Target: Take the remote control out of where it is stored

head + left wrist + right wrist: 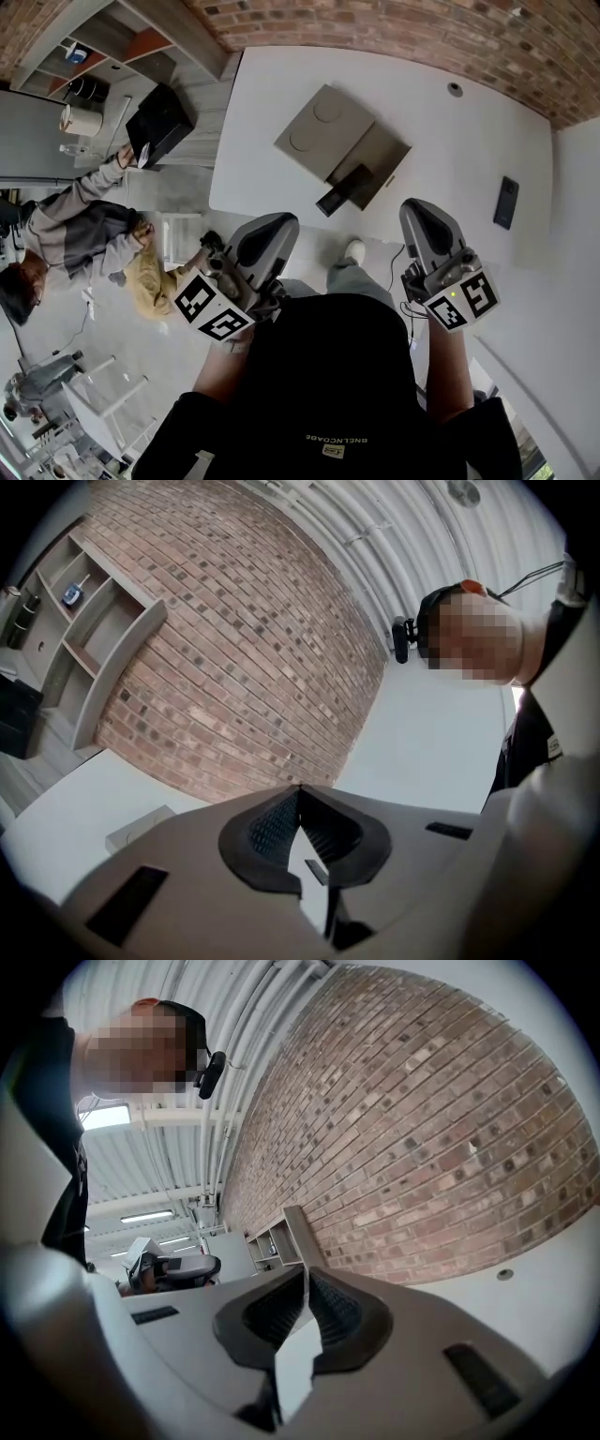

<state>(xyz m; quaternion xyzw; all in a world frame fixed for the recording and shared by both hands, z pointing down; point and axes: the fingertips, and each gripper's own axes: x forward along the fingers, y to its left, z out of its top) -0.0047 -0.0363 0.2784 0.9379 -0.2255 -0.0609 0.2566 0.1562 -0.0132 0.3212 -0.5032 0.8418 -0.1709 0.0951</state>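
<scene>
On the white table (pixel 281 103) lies a flat beige box (pixel 323 131) with two round dents in its lid. Its tray (pixel 380 155) stands pulled out toward me, and a black remote control (pixel 342 190) lies in it, one end poking over the tray's edge. My left gripper (pixel 281 221) hovers at the table's near edge, short of the box, jaws shut and empty. My right gripper (pixel 418 206) hangs to the right of the tray, also shut with nothing in it. In the left gripper view the jaws (pixel 300 789) meet at the tips, as they do in the right gripper view (pixel 306 1269).
A black phone-like slab (pixel 506 202) lies on the table at the right. A round cable hole (pixel 455 89) sits near the brick wall (pixel 422 37). To the left are wall shelves (pixel 103 47), a black case (pixel 159 124) and people (pixel 84 239) on the floor.
</scene>
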